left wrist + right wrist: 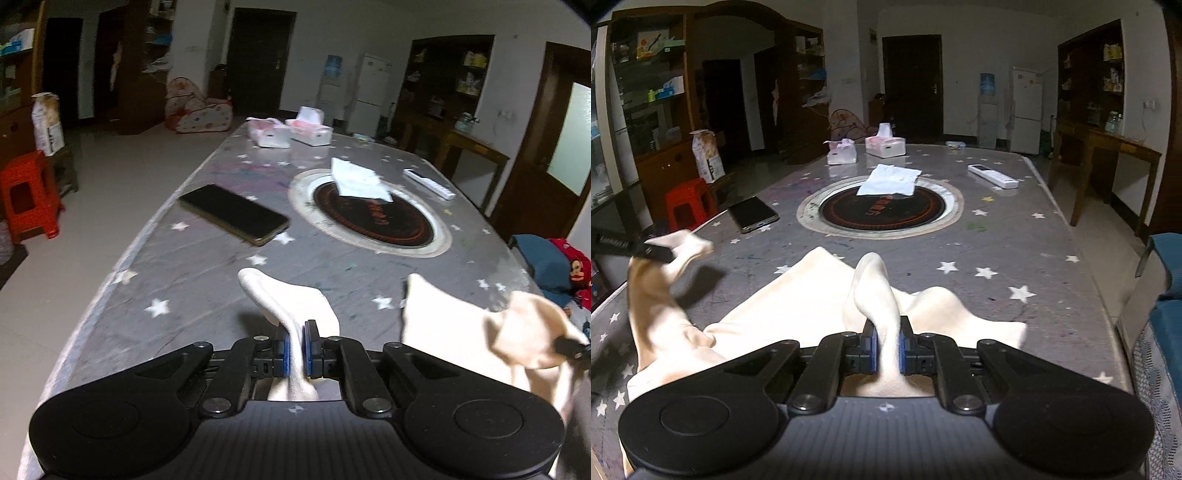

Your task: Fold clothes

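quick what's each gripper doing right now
Left gripper: closed, pinching a fold of the cream cloth.
Right gripper: closed, pinching another part of the same cream cloth.

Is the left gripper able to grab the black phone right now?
Probably not yet. The left gripper is shut on the cream cloth, so it is busy. The phone lies bare on the table ahead, with nothing blocking it.
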A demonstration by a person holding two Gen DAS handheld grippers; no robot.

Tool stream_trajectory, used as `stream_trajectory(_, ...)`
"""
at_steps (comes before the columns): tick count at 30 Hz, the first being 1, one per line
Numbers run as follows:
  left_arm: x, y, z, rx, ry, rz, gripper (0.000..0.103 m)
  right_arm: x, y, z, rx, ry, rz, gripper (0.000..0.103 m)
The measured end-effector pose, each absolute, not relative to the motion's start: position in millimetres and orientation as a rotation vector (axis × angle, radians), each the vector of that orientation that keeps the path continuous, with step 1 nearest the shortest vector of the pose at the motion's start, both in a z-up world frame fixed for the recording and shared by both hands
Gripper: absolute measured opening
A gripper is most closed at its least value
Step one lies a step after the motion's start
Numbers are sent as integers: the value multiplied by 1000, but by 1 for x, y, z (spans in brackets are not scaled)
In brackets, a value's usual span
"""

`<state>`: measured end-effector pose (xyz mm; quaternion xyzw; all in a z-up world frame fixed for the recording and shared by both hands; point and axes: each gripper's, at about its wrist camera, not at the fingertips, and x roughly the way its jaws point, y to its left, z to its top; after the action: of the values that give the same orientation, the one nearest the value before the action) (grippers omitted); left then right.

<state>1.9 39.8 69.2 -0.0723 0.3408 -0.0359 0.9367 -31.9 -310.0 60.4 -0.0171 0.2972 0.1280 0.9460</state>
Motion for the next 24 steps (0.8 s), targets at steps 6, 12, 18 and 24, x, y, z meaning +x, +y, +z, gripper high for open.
stream_trajectory(6, -18, 60, 65, -183, 697, -14, 8, -46, -339, 68, -21, 578, 191, 9)
stream_trajectory(12, -34, 75, 59, -203, 705, 36, 7, -63, -377, 71, 12, 554, 95, 9)
stream_trajectory(18, -49, 87, 51, -217, 719, 77, 7, -81, -406, 66, 28, 572, 12, 9)
stream_trajectory(24, -59, 92, 47, -225, 721, 103, 7, -88, -408, 61, 41, 599, 33, 11)
